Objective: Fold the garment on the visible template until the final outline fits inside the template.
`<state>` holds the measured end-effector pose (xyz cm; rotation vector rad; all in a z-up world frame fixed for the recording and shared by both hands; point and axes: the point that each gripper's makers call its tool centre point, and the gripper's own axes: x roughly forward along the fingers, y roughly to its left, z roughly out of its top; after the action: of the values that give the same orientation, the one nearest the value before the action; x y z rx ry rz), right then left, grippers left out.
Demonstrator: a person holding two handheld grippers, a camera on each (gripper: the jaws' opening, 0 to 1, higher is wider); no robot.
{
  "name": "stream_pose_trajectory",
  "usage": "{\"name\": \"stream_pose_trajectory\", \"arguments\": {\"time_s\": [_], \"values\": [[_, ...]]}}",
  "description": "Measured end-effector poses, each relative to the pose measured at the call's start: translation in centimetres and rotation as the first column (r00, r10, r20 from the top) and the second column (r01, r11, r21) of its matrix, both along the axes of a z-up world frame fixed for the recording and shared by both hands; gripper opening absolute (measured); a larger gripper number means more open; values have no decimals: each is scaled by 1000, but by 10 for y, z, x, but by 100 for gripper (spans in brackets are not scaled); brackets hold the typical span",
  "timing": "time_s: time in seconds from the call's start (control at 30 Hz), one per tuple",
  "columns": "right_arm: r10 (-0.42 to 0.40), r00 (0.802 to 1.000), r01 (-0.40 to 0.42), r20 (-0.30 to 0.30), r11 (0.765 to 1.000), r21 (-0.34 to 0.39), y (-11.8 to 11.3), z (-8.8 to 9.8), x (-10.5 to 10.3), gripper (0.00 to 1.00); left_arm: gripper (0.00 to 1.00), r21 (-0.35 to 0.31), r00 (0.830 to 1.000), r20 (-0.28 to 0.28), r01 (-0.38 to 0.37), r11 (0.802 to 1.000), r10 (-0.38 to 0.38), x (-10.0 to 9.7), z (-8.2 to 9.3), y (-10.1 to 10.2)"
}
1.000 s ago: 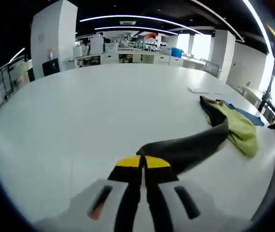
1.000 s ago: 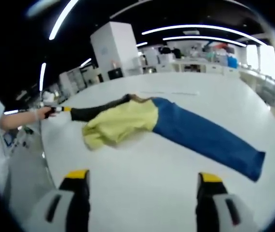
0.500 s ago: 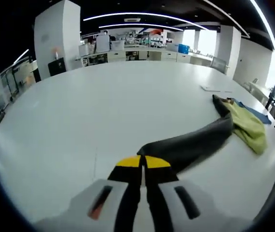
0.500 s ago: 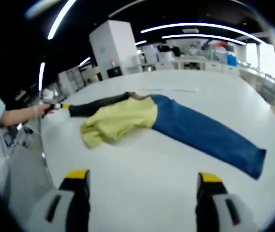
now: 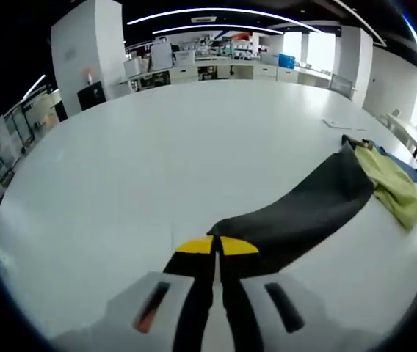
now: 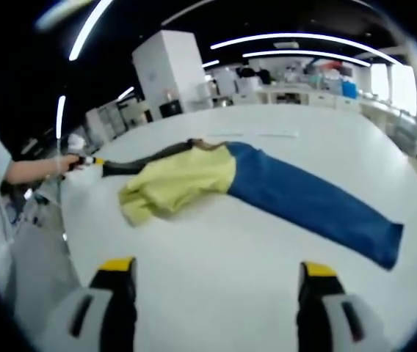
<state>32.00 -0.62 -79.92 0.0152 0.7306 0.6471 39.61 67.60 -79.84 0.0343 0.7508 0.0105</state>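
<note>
Since a second ago I have drawn the black sleeve out longer and flatter across the white bench. My left fingers are pinched together on its cuff, and the sleeve runs off toward 2 o'clock to the yellow body of the garment. In the right gripper view my right fingers stand wide apart over bare bench, holding nothing; the garment lies well ahead at 12 o'clock, its blue sleeve stretching toward 2 o'clock.
</note>
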Motion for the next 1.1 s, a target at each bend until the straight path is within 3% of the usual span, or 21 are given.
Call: {"name": "stream_pose_trajectory", "arguments": {"time_s": [0.1,0.2,0.47,1.1], "values": [[0,1000,0,0,1000,-7,0,-1,0,92,0,14,1000,-23,-2,1000,2,3,-4,6],[-5,1000,5,1,1000,-10,-2,0,2,92,0,26,997,-70,-10,1000,12,8,-20,18],[-22,1000,22,-17,1000,-18,-6,-6,1,91,0,53,994,-105,-9,999,14,14,-32,26],[-13,999,12,-31,1000,-29,4,-7,-2,91,0,52,995,-102,-11,999,17,17,-41,28]]}}
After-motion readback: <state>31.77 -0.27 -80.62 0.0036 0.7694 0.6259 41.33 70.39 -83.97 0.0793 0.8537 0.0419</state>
